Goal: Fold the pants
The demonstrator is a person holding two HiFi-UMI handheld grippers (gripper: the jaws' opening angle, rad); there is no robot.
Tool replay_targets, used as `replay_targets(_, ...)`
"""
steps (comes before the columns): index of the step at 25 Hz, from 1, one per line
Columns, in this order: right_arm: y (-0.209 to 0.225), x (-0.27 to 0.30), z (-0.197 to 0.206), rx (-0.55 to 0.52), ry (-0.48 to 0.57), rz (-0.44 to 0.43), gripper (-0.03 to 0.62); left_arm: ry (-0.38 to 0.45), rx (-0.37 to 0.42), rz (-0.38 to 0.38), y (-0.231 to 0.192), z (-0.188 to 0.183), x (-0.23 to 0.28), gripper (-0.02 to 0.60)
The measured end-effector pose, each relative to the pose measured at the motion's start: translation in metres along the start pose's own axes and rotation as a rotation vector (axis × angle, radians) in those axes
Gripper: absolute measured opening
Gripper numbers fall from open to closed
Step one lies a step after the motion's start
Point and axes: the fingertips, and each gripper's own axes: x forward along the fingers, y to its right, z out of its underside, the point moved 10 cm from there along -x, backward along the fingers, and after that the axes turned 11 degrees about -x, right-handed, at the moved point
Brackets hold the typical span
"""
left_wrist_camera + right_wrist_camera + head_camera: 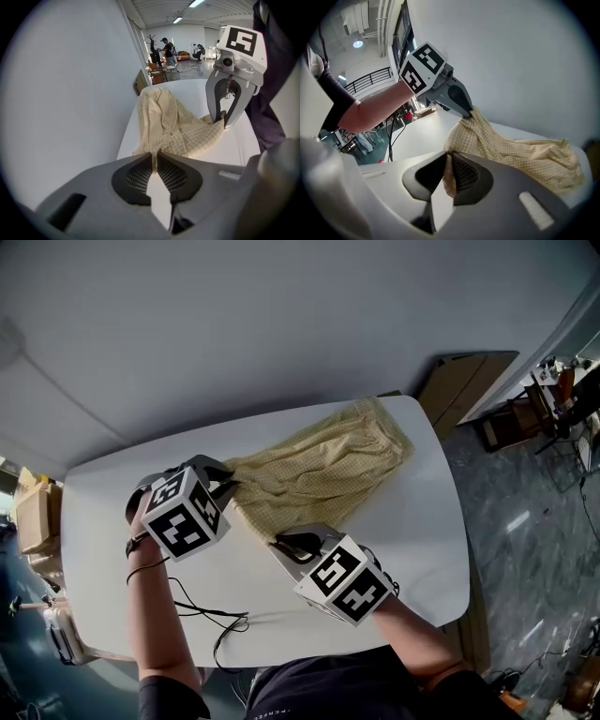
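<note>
Head view shows left tool (227,486) and right tool (283,543) clamped on pants (319,468) edge (open table (424,542) rightward).

Standing against a plain pale grey wall (281,324), on a glossy grey marbled floor (534,521): a white round-cornered table (412,521). Resting beside its far corner, a flat cardboard panel (466,381); sitting by its left end, cardboard boxes (33,517). Glowing overhead (far down the hall, in the left gripper view), ceiling strip lights (177,20)
</note>
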Motion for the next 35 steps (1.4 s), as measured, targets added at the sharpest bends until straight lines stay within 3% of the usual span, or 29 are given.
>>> replay_targets(12,0.103,-0.091,0.026,-0.003,0.087,0.141,0.038,0.057,0.012,-0.162,-0.003,-0.136,0.022,0.034)
replay_targets(17,0.136,-0.119,0.045,0.023,0.121,0.191,0.038,0.079,0.015,-0.192,-0.002,-0.182,0.042,0.034)
replay_targets(29,0.200,-0.133,0.095,0.155,0.145,0.270,0.040,0.134,0.035,-0.223,-0.005,-0.237,0.111,0.051)
replay_targets(35,0.223,-0.133,0.116,0.220,0.131,0.288,0.043,0.153,0.007,-0.221,-0.004,-0.251,0.142,0.057)
